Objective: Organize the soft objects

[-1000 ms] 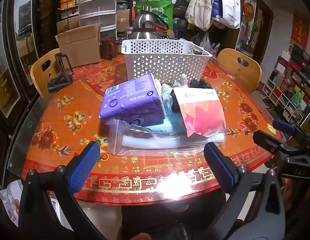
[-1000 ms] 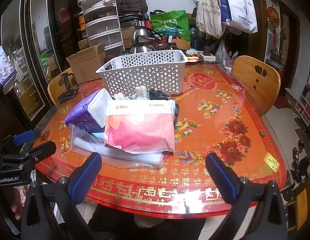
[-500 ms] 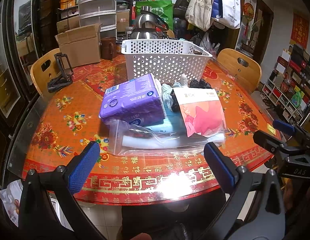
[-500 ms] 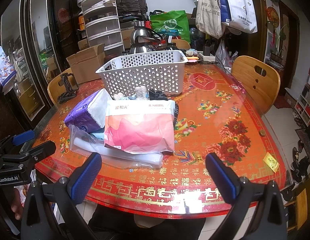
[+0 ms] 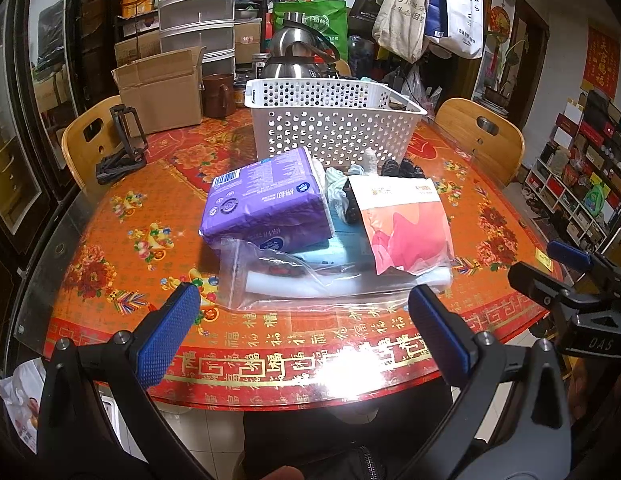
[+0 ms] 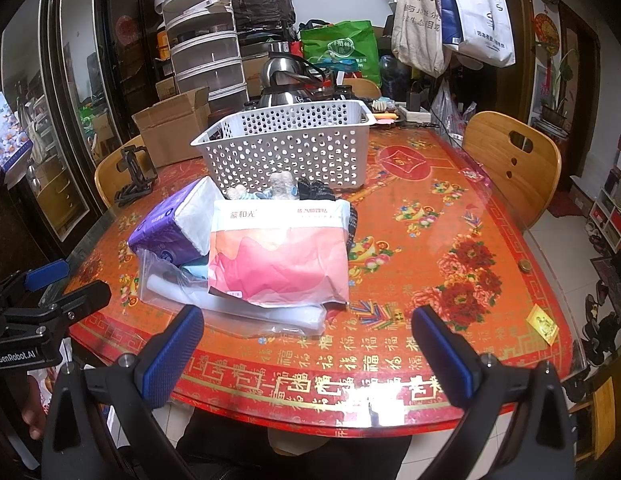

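Observation:
A pile of soft goods lies mid-table: a purple tissue pack (image 5: 266,204) (image 6: 166,228), a pink and white pack (image 5: 406,224) (image 6: 278,256), a clear zip bag (image 5: 310,276) (image 6: 230,300) under them, and small cloth items (image 5: 342,188) (image 6: 282,188) behind. A white perforated basket (image 5: 334,120) (image 6: 286,144) stands behind the pile. My left gripper (image 5: 304,336) is open and empty at the table's near edge, short of the zip bag. My right gripper (image 6: 308,356) is open and empty, also at the near edge.
The round table (image 5: 122,240) has a red patterned cover under glass. Wooden chairs (image 5: 482,136) (image 5: 90,144) stand at both sides. A cardboard box (image 5: 162,88), a kettle (image 5: 298,52) and a black stand (image 5: 122,144) sit at the back.

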Action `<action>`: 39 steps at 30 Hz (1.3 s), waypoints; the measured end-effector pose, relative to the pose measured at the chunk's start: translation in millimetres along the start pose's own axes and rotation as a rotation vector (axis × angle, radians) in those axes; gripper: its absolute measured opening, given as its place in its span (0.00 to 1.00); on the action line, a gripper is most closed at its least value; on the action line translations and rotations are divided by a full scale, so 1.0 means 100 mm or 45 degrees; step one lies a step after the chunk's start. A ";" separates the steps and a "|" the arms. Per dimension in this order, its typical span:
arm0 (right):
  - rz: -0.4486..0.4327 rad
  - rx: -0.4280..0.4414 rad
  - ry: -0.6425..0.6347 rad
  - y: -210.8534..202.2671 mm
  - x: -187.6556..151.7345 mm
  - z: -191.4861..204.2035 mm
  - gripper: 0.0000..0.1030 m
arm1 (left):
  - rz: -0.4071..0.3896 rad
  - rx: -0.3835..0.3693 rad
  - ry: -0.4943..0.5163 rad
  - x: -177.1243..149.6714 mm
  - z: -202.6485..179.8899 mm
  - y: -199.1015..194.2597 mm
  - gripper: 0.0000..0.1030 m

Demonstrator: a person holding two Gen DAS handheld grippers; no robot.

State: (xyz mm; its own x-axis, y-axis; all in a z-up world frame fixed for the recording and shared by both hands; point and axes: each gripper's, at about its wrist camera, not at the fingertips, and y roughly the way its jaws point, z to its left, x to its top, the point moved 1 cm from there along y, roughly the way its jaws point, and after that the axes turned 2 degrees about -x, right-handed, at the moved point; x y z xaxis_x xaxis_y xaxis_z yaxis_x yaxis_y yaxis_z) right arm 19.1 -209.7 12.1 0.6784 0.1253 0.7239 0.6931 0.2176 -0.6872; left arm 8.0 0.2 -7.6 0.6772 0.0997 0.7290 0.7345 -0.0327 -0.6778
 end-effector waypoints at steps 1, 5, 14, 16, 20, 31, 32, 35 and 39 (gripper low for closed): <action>0.000 0.000 0.000 0.00 0.00 0.00 1.00 | 0.000 0.000 0.000 0.00 0.00 0.00 1.00; 0.000 0.000 0.000 0.00 0.00 0.00 1.00 | 0.000 0.000 -0.001 0.00 0.00 0.00 1.00; 0.001 -0.001 -0.001 0.01 0.00 0.00 1.00 | 0.005 0.001 -0.005 -0.01 0.01 0.01 1.00; 0.001 0.000 0.000 0.01 0.00 0.00 1.00 | 0.004 0.000 -0.006 -0.01 0.02 0.01 1.00; 0.001 -0.001 -0.001 0.01 0.00 0.00 1.00 | 0.004 0.000 -0.007 0.00 0.02 0.01 1.00; 0.002 -0.002 -0.001 0.01 -0.01 0.00 1.00 | 0.005 0.000 -0.007 0.00 0.02 0.01 1.00; 0.002 -0.002 -0.001 0.01 -0.01 -0.01 1.00 | 0.005 0.000 -0.007 0.00 0.02 0.01 1.00; 0.002 -0.002 0.000 0.01 -0.01 -0.01 1.00 | 0.005 0.001 -0.006 0.00 0.02 0.01 1.00; 0.002 -0.002 0.000 0.01 0.00 -0.01 1.00 | -0.007 0.015 -0.006 0.00 0.02 0.01 1.00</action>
State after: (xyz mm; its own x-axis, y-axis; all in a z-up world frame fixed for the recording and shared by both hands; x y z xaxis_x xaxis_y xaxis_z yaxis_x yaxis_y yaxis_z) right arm 19.8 -210.1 11.1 0.6794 0.1255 0.7230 0.6925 0.2162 -0.6883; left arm 8.5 2.4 -8.6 0.6728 0.1049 0.7323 0.7377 -0.0204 -0.6748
